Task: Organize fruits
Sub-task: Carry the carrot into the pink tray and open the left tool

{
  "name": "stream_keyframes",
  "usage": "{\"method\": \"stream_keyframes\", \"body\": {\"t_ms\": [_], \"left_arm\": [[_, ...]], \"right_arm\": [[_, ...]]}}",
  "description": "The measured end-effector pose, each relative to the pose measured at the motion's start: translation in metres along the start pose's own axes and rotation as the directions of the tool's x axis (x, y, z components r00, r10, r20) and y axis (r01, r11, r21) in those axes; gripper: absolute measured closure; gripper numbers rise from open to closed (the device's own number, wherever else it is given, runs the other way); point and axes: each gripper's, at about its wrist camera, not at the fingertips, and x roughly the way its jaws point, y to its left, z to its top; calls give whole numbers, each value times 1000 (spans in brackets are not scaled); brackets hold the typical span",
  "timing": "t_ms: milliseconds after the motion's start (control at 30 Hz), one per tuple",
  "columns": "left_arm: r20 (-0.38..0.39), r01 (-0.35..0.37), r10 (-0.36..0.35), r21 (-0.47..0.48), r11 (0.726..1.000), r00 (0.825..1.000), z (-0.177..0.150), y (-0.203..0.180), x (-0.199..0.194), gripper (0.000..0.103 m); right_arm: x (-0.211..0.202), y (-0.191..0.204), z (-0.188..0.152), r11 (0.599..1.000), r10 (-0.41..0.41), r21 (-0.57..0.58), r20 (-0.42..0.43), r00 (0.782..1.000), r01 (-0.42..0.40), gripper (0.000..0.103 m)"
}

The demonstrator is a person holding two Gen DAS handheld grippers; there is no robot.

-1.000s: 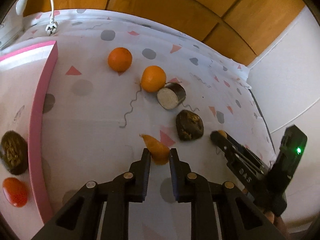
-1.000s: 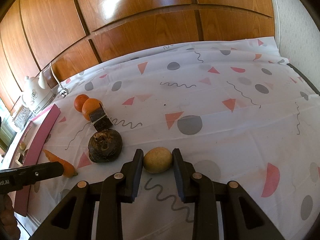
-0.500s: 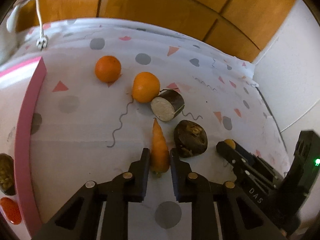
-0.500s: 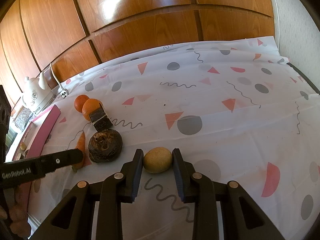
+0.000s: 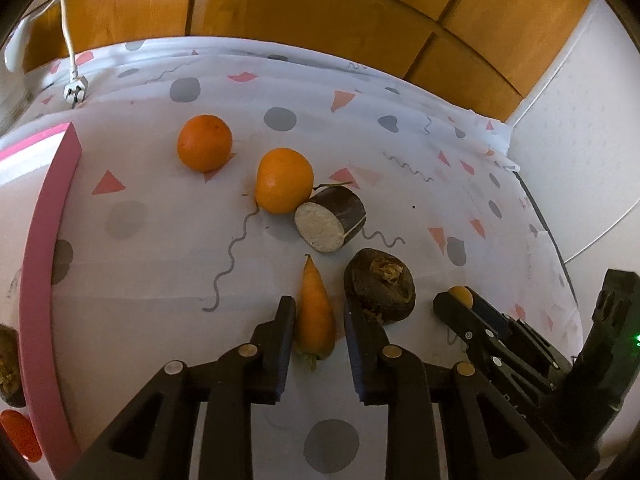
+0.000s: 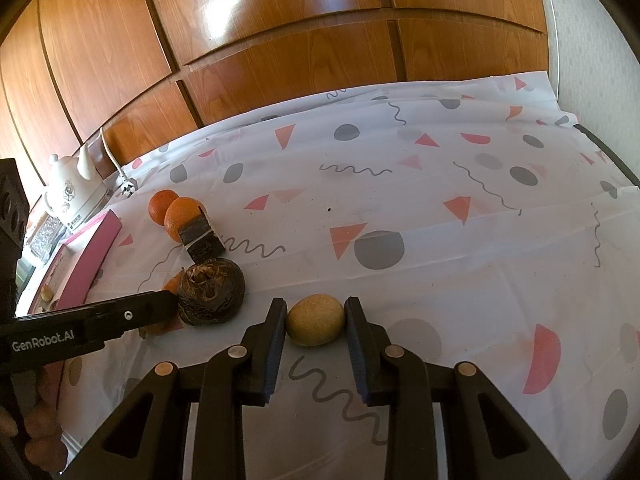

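In the left wrist view an orange carrot lies on the patterned cloth between the fingers of my left gripper, which is open around it with gaps either side. Two oranges, a cut dark root piece and a dark round root lie beyond. In the right wrist view my right gripper is shut on a yellowish round fruit resting on the cloth. The left gripper's finger shows at the left there, beside the dark root.
A pink-rimmed tray at the left holds a dark lump and a red fruit. A white kettle and its plug stand at the back left. Wooden panels back the table; a white wall is at the right.
The left gripper turned and lined up with the carrot, which now lies lengthwise between its fingers. The right gripper has stayed on the yellowish fruit.
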Motion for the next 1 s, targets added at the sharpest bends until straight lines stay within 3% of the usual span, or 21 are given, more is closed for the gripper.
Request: {"method": "stream_keyframes", "body": {"t_ms": [67,300,700,1000], "left_arm": [[15,-23,23,43,999,1000,-4,-4,0,83],[53,-56,52,69,996,997,-20,-3,-13,83],[162,-147,142,24,989,977,-29,22,-72,83],[205,-219,226,-57,974,952,-32,65,-102,83]], "right_arm": [[0,0,0,1000,0,0,0,1000,0,73],[0,0,0,1000,0,0,0,1000,0,73],[2,5,0,999,-31,-23,-4,1000,31,73],[3,12,-1,995,-75,-62,-10,997,74,73]]}}
